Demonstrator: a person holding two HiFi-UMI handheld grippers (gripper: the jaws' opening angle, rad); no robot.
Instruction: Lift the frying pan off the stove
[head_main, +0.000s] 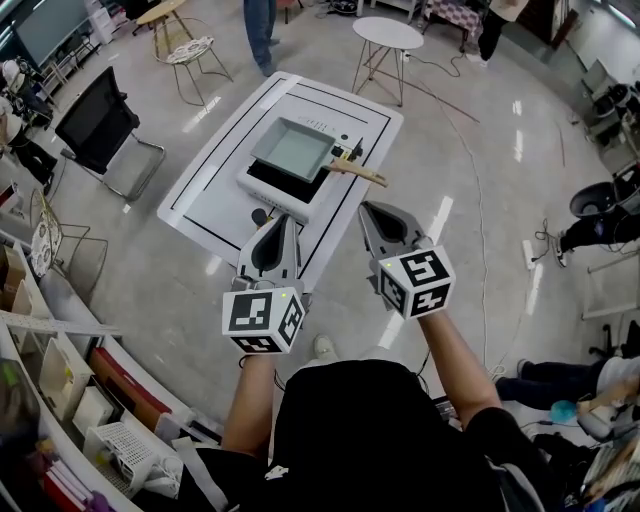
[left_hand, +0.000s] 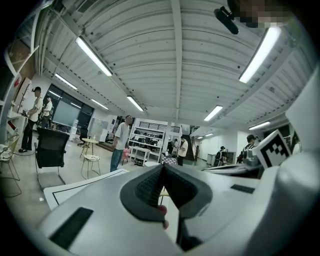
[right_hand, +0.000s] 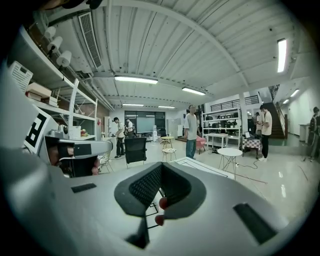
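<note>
While the square frying pan (head_main: 293, 150) rests on the stove (head_main: 262, 189), its wooden handle (head_main: 360, 172) projects past the stove's right edge. The left gripper (head_main: 289, 220) and right gripper (head_main: 365, 208) are level on the person's side of the stove, clear of it. Both have jaws pressed together, empty. The stove sits on a white table (head_main: 215, 205).

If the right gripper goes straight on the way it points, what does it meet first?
Likely the frying pan's wooden handle, just ahead of the right gripper, though depth is unclear.
</note>
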